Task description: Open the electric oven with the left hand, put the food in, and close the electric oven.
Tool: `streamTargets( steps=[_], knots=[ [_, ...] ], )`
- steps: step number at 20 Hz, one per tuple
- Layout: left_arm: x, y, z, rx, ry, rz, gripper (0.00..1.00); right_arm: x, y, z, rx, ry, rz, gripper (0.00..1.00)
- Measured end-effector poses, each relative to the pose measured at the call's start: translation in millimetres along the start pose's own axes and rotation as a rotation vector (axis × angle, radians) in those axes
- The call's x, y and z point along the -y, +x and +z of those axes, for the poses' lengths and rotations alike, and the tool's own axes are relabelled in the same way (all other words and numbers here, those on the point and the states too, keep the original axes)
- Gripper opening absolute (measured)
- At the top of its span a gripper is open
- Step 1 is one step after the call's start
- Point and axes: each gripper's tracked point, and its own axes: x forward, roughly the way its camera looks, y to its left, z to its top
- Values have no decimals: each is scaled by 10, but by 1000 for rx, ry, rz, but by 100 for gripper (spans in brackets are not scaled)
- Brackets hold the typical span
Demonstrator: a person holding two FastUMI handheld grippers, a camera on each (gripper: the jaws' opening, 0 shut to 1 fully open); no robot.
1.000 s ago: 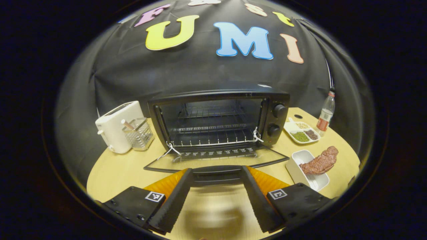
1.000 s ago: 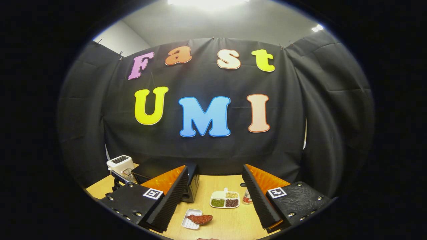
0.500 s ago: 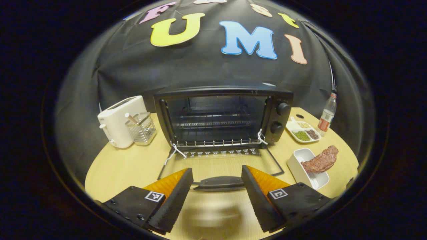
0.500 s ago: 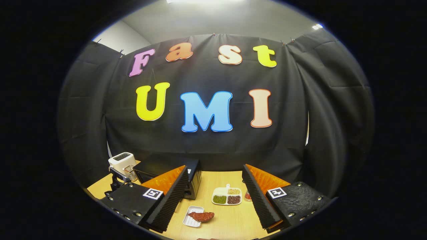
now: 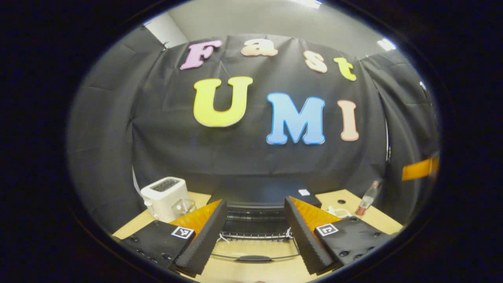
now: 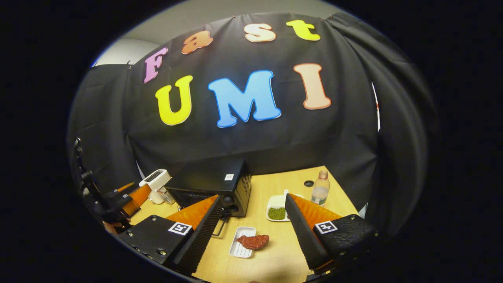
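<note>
Left gripper view showed the left gripper (image 5: pixel 253 239) spread wide and empty above the lowered door (image 5: pixel 255 257) of the electric oven (image 5: pixel 259 196) on the desk (image 5: pixel 349 212), while the right gripper (image 6: pixel 251 236), also wide, hung over the food (image 6: pixel 253 241) on its white tray (image 6: pixel 240 248).

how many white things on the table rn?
3 visible: toaster left of the oven, tray under the meat in front, divided dish right of the oven, partly behind the right tongs. More may be hidden.
</note>
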Motion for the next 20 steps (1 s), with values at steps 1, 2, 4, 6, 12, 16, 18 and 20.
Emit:
streamTargets(
  steps=[1,2,4,6,12,16,18,20],
  knots=[
    [23,-43,185,35,2,-5,100,32,86,-164,-45,39,18,99],
    [35,-97,372,67,3,-6,100,70,193,-369,-97,93,35,100],
    [57,-232,637,114,1,-5,100,168,362,-708,-191,224,46,100],
    [54,-338,865,160,-1,7,91,251,492,-1016,-261,362,47,100],
    [51,-525,1051,186,5,24,98,396,743,-1641,-365,607,80,95],
    [16,-564,868,121,-3,47,94,405,904,-1988,-424,656,93,95],
    [-10,-616,847,109,-21,66,100,388,986,-2112,-445,675,95,95],
    [-15,-667,914,116,-38,83,100,389,1062,-2196,-458,692,95,95]
  ],
)
